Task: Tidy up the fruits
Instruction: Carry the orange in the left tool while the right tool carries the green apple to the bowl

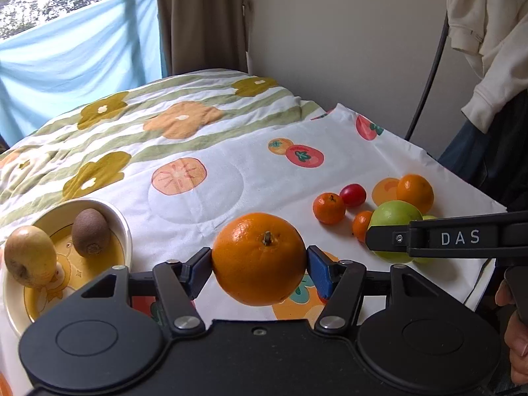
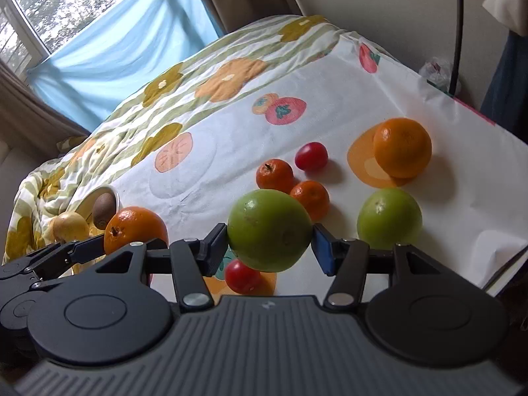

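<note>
My left gripper (image 1: 259, 269) is shut on a large orange (image 1: 259, 259) and holds it above the cloth, right of a cream bowl (image 1: 123, 227). The bowl holds a kiwi (image 1: 90, 232) and a yellow-brown pear (image 1: 29, 255). My right gripper (image 2: 270, 247) is shut on a green apple (image 2: 269, 229) above the cloth. Its finger (image 1: 445, 239) crosses the left wrist view in front of that apple (image 1: 394, 214). On the cloth lie another green apple (image 2: 389, 217), an orange (image 2: 402, 147), two mandarins (image 2: 275, 174) (image 2: 312, 198) and two small red fruits (image 2: 311, 156) (image 2: 242, 275).
The fruit-print white cloth (image 1: 231, 184) lies over a striped flowered quilt (image 1: 138, 115) on a bed. A wall and a dark cable (image 1: 429, 76) stand at the right, with hanging clothes (image 1: 491, 43). The cloth's right edge (image 2: 488, 118) drops off near the fruit pile.
</note>
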